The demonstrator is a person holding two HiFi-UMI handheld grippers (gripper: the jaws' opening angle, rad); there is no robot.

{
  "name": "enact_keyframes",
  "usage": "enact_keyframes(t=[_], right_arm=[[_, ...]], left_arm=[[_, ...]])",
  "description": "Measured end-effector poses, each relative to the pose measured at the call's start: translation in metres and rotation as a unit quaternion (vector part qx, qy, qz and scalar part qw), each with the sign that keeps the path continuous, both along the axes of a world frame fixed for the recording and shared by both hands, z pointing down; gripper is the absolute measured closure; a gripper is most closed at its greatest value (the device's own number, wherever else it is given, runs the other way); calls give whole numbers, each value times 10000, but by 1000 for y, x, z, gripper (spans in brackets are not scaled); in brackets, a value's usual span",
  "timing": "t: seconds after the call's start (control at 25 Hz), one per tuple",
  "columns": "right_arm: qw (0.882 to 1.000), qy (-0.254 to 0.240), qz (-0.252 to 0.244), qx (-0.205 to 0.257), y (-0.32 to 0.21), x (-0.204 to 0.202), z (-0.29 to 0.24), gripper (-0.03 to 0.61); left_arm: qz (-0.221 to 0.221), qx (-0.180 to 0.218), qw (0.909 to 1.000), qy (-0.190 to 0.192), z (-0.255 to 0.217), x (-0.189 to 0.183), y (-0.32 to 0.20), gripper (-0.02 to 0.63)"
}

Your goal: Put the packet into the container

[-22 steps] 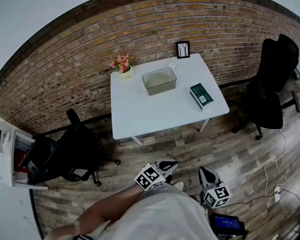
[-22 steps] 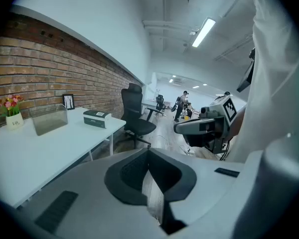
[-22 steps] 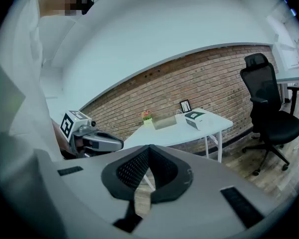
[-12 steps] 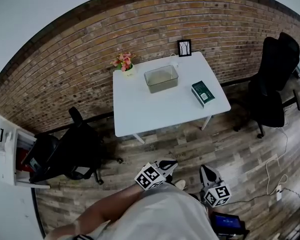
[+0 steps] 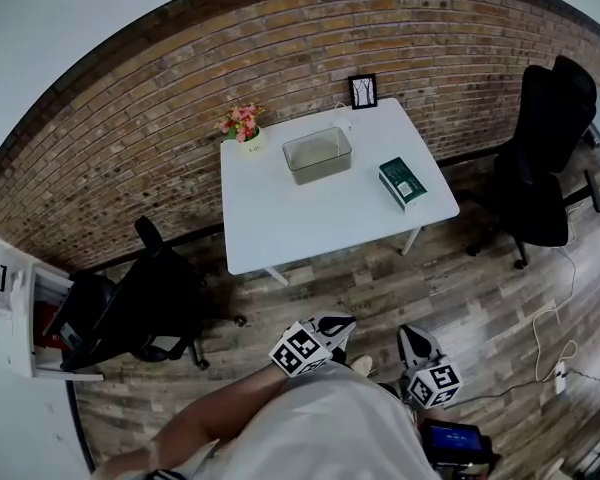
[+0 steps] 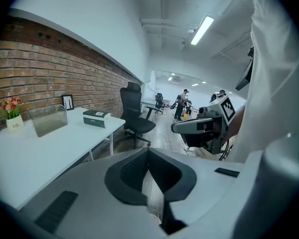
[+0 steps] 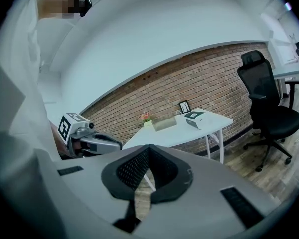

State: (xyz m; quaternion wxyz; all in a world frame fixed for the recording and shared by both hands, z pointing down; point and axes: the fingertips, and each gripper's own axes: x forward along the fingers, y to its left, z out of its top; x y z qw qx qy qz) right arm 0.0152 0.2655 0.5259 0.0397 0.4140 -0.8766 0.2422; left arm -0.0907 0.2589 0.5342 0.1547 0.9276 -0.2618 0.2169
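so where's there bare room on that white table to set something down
The near half of the table is bare, in front of the container and left of the packet. Crowded along the far edge: flower pot, container, picture frame.

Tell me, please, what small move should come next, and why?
Probably step toward the table: the left gripper and the right gripper are shut, empty and far from it, and the packet lies there beside the container.
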Motion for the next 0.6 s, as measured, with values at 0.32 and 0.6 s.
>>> enact_keyframes(t=[0.32,0.6], right_arm=[[10000,-11,-13,-92,-23,-10,2,571],[9997,128,122,-140,-51,-11,1,569]], left_arm=[[55,-24,10000,29,-1,-5,-27,603],[205,-62,9997,132,0,0,-61,603]])
